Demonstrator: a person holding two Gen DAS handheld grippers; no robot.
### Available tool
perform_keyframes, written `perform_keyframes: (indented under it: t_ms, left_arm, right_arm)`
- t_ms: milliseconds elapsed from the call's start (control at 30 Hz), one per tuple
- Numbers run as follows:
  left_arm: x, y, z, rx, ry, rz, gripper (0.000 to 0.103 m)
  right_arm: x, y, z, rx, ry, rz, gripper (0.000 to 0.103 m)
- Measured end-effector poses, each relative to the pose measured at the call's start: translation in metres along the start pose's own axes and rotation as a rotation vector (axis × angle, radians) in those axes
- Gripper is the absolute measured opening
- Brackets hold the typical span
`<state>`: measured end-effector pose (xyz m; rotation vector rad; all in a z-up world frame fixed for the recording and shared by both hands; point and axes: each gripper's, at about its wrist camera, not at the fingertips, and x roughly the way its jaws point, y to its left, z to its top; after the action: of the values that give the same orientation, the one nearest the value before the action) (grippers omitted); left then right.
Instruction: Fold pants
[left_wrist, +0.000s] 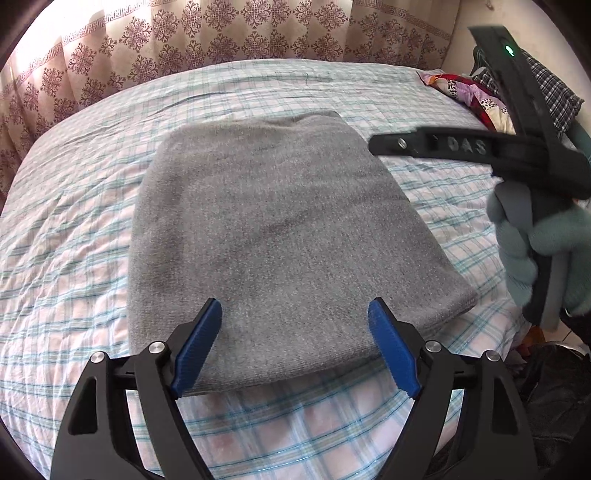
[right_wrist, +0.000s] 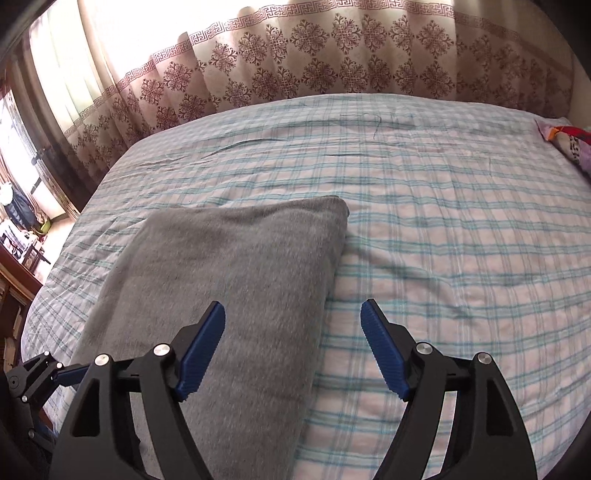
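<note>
Left wrist view: grey pants (left_wrist: 280, 229) lie folded into a compact rectangle on the checked bed sheet (left_wrist: 74, 258); the left gripper (left_wrist: 295, 343) hangs over the near edge, jaws apart, empty. Right wrist view: right gripper (right_wrist: 293, 345) spread, holding nothing, above the bundle's right edge. Folding appears complete; next, withdrawal or a final smoothing.
</note>
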<state>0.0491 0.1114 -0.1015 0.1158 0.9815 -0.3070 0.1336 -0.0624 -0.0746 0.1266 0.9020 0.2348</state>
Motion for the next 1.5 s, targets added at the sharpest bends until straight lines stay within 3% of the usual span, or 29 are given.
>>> perform_keyframes:
  t_ms: [200, 567, 700, 933, 1100, 1500]
  left_arm:
    - [-0.017, 0.005, 0.001, -0.018, -0.046, 0.058, 0.083]
    - [-0.030, 0.046, 0.014, -0.103, -0.099, 0.116, 0.096]
    - [-0.024, 0.070, 0.024, -0.145, -0.095, 0.105, 0.100]
    - [0.011, 0.119, 0.046, -0.263, -0.032, 0.008, 0.100]
    - [0.043, 0.144, 0.055, -0.343, 0.042, -0.107, 0.100]
    - [0.088, 0.155, 0.068, -0.357, 0.111, -0.244, 0.100]
  right_arm:
    - [-0.019, 0.004, -0.022, -0.011, 0.008, 0.016, 0.079]
    - [-0.023, 0.003, -0.046, 0.006, 0.043, 0.027, 0.080]
    - [-0.025, 0.002, -0.045, 0.014, 0.041, 0.032, 0.085]
    - [-0.020, -0.005, -0.039, 0.047, 0.053, 0.049, 0.089]
    - [-0.011, -0.013, -0.029, 0.066, 0.061, 0.058, 0.089]
    - [0.038, -0.028, -0.008, 0.148, 0.147, 0.122, 0.089]
